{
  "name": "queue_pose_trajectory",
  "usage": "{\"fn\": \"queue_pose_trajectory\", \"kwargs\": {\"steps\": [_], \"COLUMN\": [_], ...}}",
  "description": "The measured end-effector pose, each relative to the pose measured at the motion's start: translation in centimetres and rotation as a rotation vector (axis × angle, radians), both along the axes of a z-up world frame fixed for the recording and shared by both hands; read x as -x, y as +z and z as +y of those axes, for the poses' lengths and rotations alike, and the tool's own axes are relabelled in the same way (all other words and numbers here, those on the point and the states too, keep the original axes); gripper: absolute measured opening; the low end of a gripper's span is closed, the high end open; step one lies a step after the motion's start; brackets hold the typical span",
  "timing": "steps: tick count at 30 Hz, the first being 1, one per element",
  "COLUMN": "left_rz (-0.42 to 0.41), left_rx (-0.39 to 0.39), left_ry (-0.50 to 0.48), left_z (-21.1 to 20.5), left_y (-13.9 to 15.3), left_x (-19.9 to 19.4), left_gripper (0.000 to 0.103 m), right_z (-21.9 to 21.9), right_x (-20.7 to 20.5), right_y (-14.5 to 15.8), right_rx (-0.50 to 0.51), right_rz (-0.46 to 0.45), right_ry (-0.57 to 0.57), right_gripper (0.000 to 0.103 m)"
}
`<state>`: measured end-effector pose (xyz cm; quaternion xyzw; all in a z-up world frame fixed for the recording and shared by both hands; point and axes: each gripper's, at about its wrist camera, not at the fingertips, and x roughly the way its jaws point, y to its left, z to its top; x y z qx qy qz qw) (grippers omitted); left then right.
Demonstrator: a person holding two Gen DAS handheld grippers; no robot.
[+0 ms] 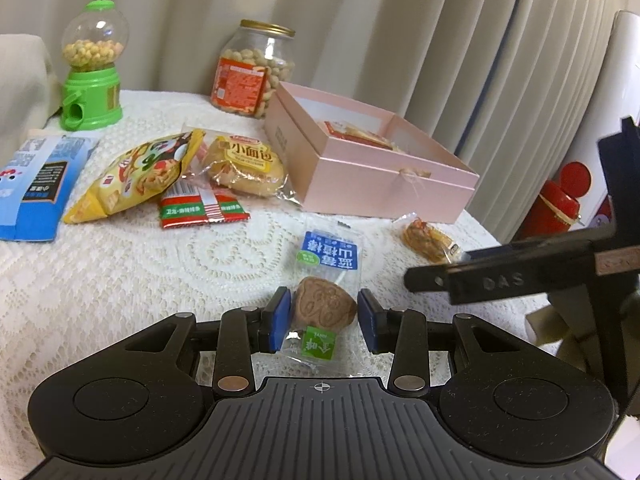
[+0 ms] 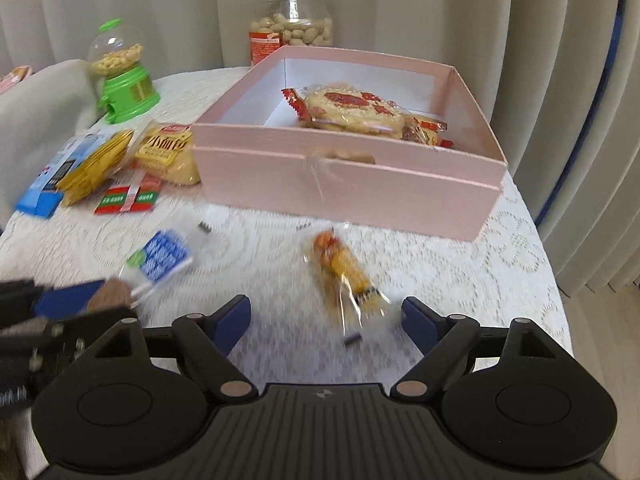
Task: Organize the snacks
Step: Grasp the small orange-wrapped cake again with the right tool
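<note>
A white lace cloth [image 1: 120, 280] covers the round bench, its woven circles showing in the bare near stretch. Behind the bench, pale pleated curtains [image 1: 400, 40] hang from top to bottom across the far side. At the far left, a cream cushion or upholstered piece [image 1: 20, 80] stands against the edge of the bench. Off to the right, past the rim of the bench, a red ornament [image 1: 560, 204] with a round top and a gold band stands by a white panel [image 1: 624, 80].
</note>
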<state>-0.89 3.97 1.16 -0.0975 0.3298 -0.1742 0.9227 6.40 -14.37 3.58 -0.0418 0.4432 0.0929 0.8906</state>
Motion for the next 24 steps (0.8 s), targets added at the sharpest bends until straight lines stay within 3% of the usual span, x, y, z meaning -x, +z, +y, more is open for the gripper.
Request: {"fn": "queue_pose_trajectory", "kwargs": {"steps": [14,18,24], "left_rz": [0.000,0.000,0.001], "left_rx": [-0.004,-0.006,-0.001], "left_ry": [0.001,0.000,0.000], "left_z": [-0.1,0.0,0.0], "left_y": [-0.1,-0.1,-0.1], "left_x": [0.0,-0.1,-0.1], "left_gripper": [0.042,0.042,0.042], "right_z": [-3.3,-4.1,-2.2], "right_x": [3.4,1.8,-2.0], "right_y": [0.6,1.1,0.6], "right_rx": [0.033,-0.037,-0.053], "right_rz": [-0.030,-0.036,-0.046], "right_ry": [-0.011,-0.041,-0.025], "right_gripper": [0.086,0.086,0.083]}}
